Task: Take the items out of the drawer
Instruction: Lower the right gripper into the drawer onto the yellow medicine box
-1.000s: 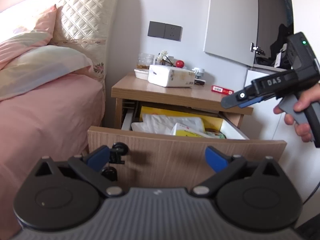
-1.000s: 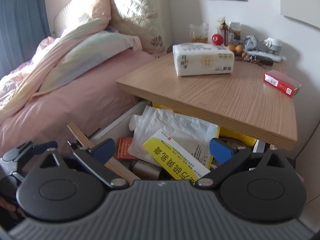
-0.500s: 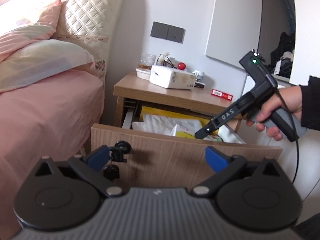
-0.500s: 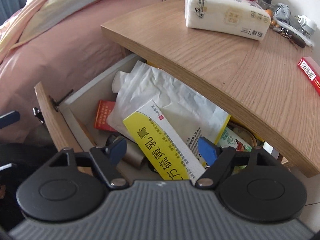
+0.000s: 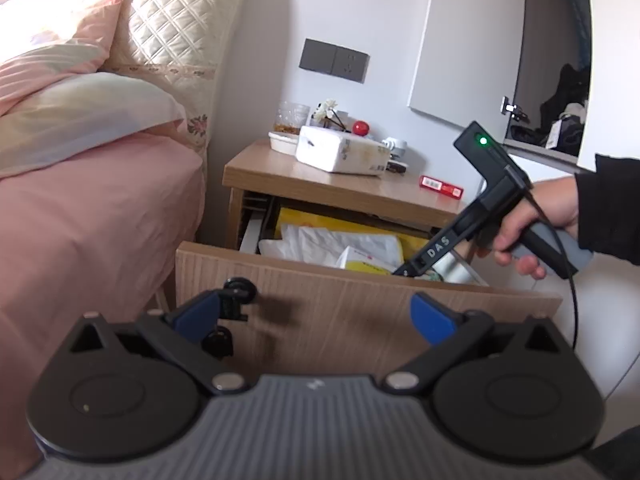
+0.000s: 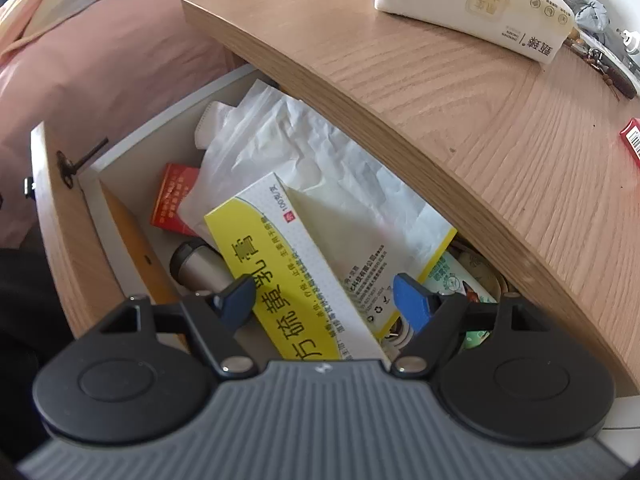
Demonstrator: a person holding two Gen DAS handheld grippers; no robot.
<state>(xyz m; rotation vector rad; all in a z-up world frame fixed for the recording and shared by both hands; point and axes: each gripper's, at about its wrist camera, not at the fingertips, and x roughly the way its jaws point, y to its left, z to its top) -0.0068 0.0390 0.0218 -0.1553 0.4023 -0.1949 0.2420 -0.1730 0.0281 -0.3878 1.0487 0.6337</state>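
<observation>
- The drawer (image 6: 56,216) is sticking out of the bedside table (image 6: 460,112), and the table top is hanging over the back part of it.
- A yellow and white box (image 6: 296,272) is lying on top of the pile in the drawer, slanted, near the front.
- My right gripper (image 6: 326,300) is reaching down into the drawer with its jaws wide apart, one blue tip on each side of the box. I cannot tell if the tips are touching it.
- Under the box, a white plastic bag (image 6: 304,152) is filling the middle. A red pack (image 6: 174,196) and a silver tube (image 6: 200,268) are lying in the open corner by the drawer front.
- The table edge is sitting close above my right finger, so room is tight there.
- My left gripper (image 5: 316,312) is waiting in front of the drawer front (image 5: 360,312), wide open and holding nothing.
- The pink bed (image 5: 80,220) is pressing close on the left side of the drawer.
</observation>
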